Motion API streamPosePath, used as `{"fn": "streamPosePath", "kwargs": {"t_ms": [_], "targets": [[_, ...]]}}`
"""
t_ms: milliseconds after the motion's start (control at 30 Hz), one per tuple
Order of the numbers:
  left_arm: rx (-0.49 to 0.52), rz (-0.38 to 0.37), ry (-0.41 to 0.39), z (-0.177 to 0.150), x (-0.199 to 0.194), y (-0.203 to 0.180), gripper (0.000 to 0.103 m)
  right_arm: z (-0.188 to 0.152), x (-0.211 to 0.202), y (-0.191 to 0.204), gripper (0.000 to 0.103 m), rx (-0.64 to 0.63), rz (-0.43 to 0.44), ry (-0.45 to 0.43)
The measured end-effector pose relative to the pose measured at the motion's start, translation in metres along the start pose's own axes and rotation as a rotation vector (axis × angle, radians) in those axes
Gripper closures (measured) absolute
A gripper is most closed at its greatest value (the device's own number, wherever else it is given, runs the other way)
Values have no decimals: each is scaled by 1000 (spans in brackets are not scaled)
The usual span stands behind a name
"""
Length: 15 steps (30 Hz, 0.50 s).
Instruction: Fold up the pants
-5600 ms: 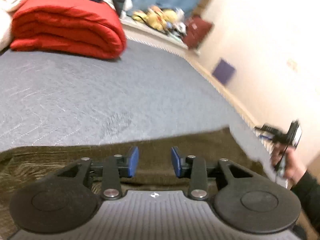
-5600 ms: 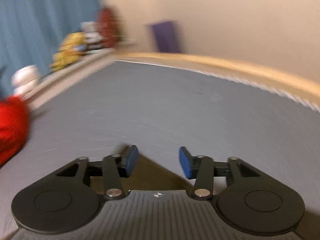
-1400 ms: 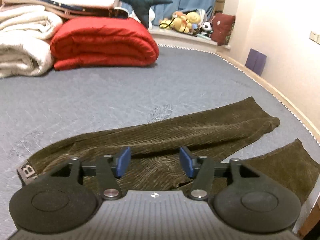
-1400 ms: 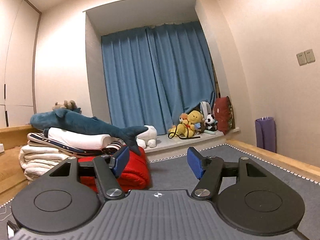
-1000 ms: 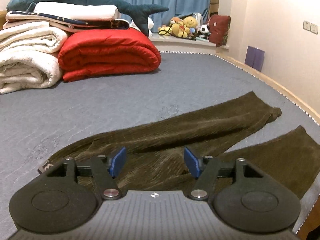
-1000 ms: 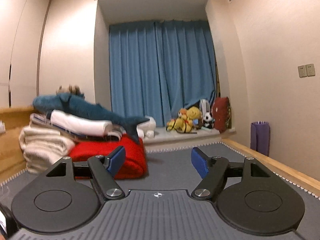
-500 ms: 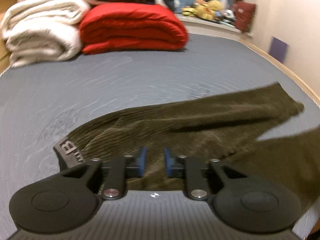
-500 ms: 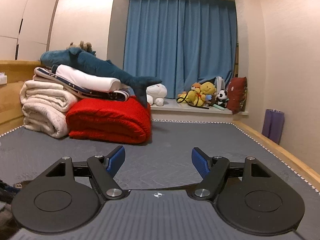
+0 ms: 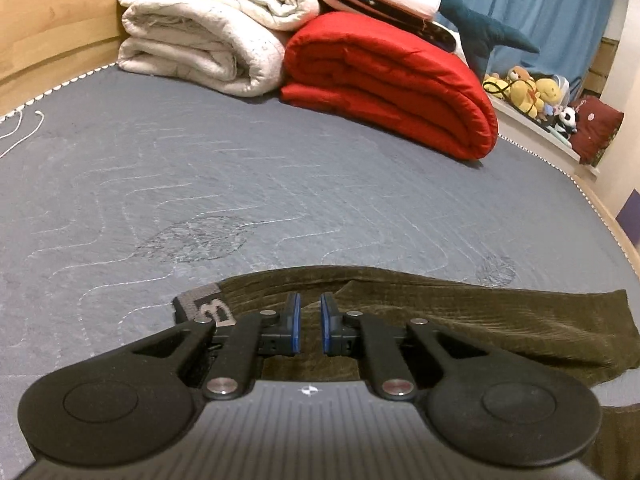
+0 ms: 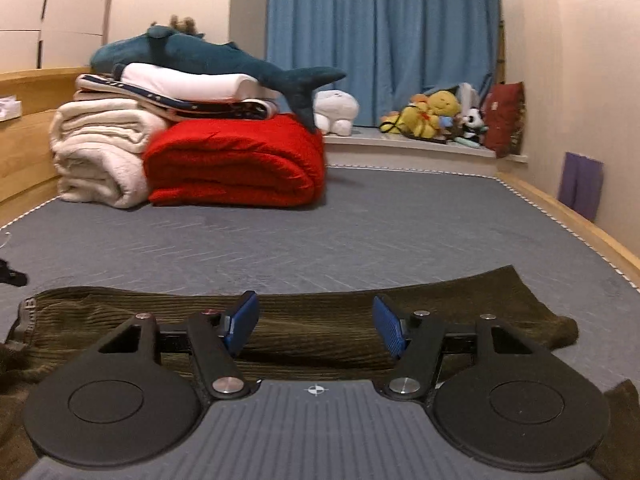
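Note:
Dark olive corduroy pants (image 9: 460,312) lie on the grey mattress (image 9: 280,184), with the grey lettered waistband (image 9: 204,304) at the left and a leg running right. My left gripper (image 9: 310,324) hovers over the waist area, its blue pads nearly together with a narrow gap and no cloth between them. In the right wrist view the pants (image 10: 320,316) stretch across the frame, with the waistband (image 10: 28,312) at the far left. My right gripper (image 10: 316,324) is open and empty over the middle of the leg.
A red folded quilt (image 9: 392,80) and white folded blankets (image 9: 208,28) with a plush shark (image 10: 208,60) on top stand at the far end. Stuffed toys (image 10: 436,116) sit on a ledge by blue curtains (image 10: 380,40). A wooden bed edge (image 10: 560,216) runs along the right.
My left gripper closed its fingers to a narrow gap and moved toward the waistband. My right gripper tilted down from facing the room until the pants came into view; it stayed open.

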<state>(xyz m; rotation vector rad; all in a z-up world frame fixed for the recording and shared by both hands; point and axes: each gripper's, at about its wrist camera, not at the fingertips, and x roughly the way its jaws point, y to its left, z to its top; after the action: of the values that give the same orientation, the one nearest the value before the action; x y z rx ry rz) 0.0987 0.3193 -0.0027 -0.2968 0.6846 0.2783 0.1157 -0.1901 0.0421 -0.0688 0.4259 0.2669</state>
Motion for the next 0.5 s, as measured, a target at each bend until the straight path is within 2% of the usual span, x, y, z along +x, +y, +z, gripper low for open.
{"fn": "streamPosePath", "kwargs": {"t_ms": [167,267,333,400,433,467,500], "targets": [[94,41,-15,-5,32,-21,91,9,5,-2,37,33,28,8],[154,73,-44,-12,54,-29,87,11,9,-4,37,57,50,20],[200,97,-62,-15,73,-31,70,12,11,-4,37,49,50,18],[246,121,-95,-19,86,-32,39,13,13,-6,37,45,44,13],[273,140,-107,-20,92,-33,33,13,14,-8,37,51,41,11],[287,157,-107,-20,100,-34,22,14,15,-11,36,64,39,12],[289,167,-100,-18,107,-33,19,15,17,-13,36,76,40,16]]}}
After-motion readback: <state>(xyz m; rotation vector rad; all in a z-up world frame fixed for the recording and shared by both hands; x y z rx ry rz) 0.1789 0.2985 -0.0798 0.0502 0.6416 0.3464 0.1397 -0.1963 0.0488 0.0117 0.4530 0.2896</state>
